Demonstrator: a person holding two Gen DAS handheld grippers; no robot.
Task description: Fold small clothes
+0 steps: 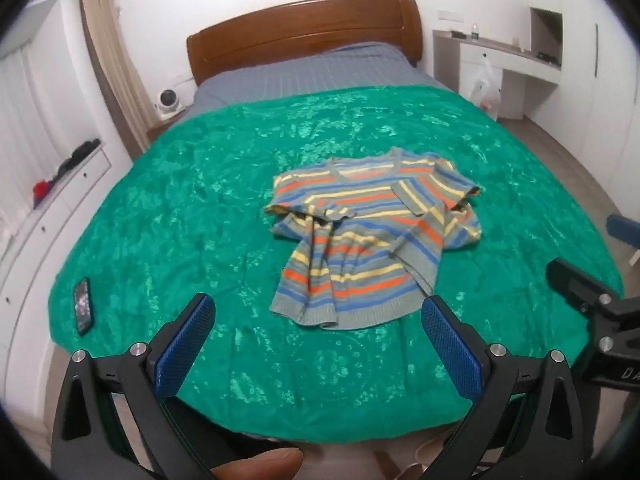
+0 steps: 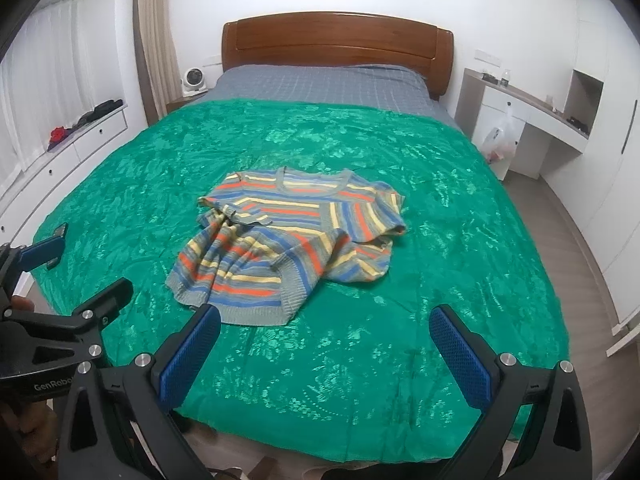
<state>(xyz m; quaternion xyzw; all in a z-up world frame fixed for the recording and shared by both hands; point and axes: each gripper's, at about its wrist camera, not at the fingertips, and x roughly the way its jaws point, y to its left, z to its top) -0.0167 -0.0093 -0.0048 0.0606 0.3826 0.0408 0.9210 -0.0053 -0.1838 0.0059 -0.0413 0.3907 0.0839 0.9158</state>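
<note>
A small striped knit sweater [image 1: 368, 232], grey with blue, orange and yellow bands, lies crumpled on the green bedspread [image 1: 180, 208], collar toward the headboard, lower part bunched and twisted. It also shows in the right wrist view [image 2: 288, 240]. My left gripper [image 1: 318, 316] is open and empty, held above the bed's near edge just short of the sweater's hem. My right gripper [image 2: 324, 328] is open and empty, also near the hem, to the right. The left gripper shows at the left edge of the right wrist view [image 2: 56, 272].
A black phone [image 1: 83, 306] lies on the bedspread's left edge. A wooden headboard [image 1: 304, 36] is at the far end. White drawers [image 1: 48, 216] run along the left wall. A desk [image 2: 528, 120] with a plastic bag [image 2: 500, 140] stands at the right.
</note>
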